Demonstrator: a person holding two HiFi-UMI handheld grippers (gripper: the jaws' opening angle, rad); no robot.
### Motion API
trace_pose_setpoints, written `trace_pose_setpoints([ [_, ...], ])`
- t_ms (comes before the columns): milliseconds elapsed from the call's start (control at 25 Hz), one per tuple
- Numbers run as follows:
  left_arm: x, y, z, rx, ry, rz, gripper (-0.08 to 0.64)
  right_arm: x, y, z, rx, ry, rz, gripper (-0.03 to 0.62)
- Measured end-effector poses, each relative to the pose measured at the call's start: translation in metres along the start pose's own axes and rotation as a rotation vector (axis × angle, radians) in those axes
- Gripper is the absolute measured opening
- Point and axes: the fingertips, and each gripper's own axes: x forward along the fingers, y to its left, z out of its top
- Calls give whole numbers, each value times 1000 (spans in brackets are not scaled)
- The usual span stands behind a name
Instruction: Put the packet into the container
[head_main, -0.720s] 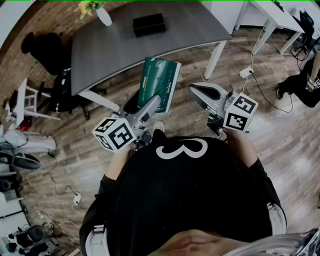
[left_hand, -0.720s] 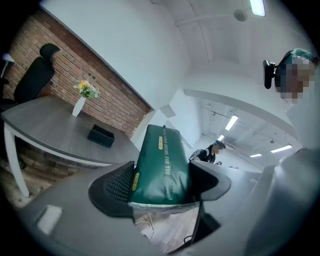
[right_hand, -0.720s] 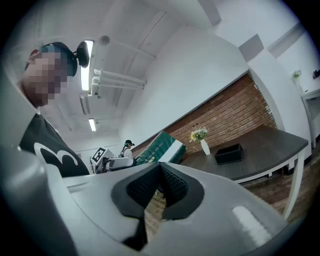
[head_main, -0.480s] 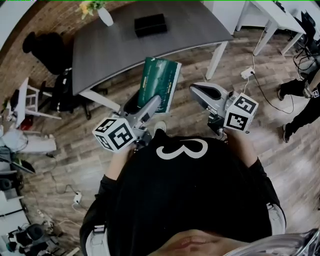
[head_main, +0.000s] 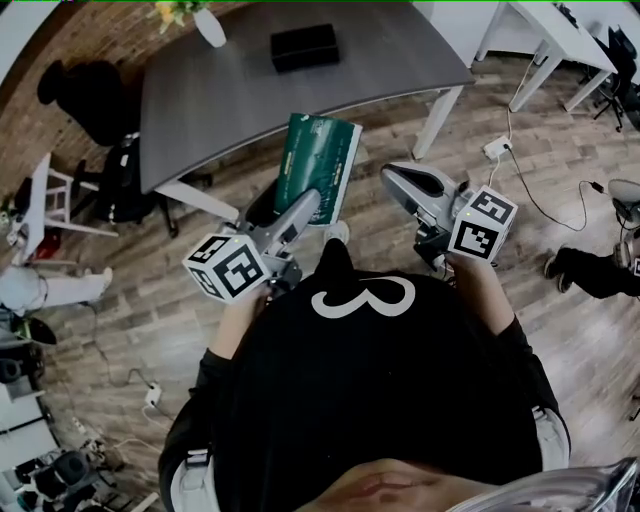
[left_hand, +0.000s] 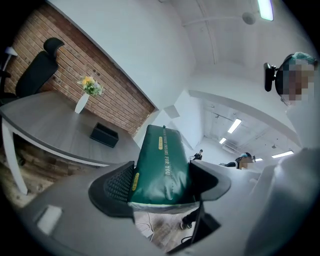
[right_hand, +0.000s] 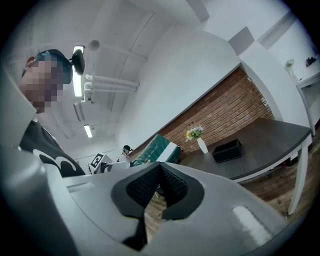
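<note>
Two grippers are raised in front of the person, who stands on the wooden floor (head_main: 545, 215) a little back from the near edge of the grey table (head_main: 390, 55).

Over on the left, a black office chair (left_hand: 34, 72) sits by the brick wall (left_hand: 67, 62). A white vase (head_main: 208, 29) of flowers stands at the table's far left corner. Just to the right of it, further along the tabletop, is the container (head_main: 303, 46), a low black box that lies well apart from anything the person holds.

The left gripper (head_main: 303, 210) points up and out towards the table. Its jaws stand wide and are clamped on the lower end of the packet (head_main: 318, 168), a plump dark-green pouch with gold lettering. Both ribbed pads press its sides, and most of the packet stands clear above them. The packet hangs in the air over the floor, short of the table edge.

To the right, the right gripper (head_main: 408, 186) is held at about the same height. Its pads meet at the tips with nothing between them, so it carries nothing.

I'd say the carry is under way: the packet is gripped and aimed at the table but has not reached it. The next move calls for stepping or reaching forward until the packet is above the box's open top. Then it needs lowering and tipping so that its bottom end goes inside the walls before the jaws let go. From where I stand I can't see into the box.
</note>
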Motion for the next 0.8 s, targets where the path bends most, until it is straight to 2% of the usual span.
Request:
trace_pose_setpoints([
  [120,14,20,7,-16,4,-7,368,12,-18,2,10,3,-14,2],
  [360,68,98,63,-75,61,-25,368,84,-87,32,73,22,-77,2],
  [600,115,155,84,-101,122,-61,368,125,-151,40,123,35,-139,2],
  [800,146,200,109,-82,139,-71,368,163,-195,50,146,54,-168,2],
])
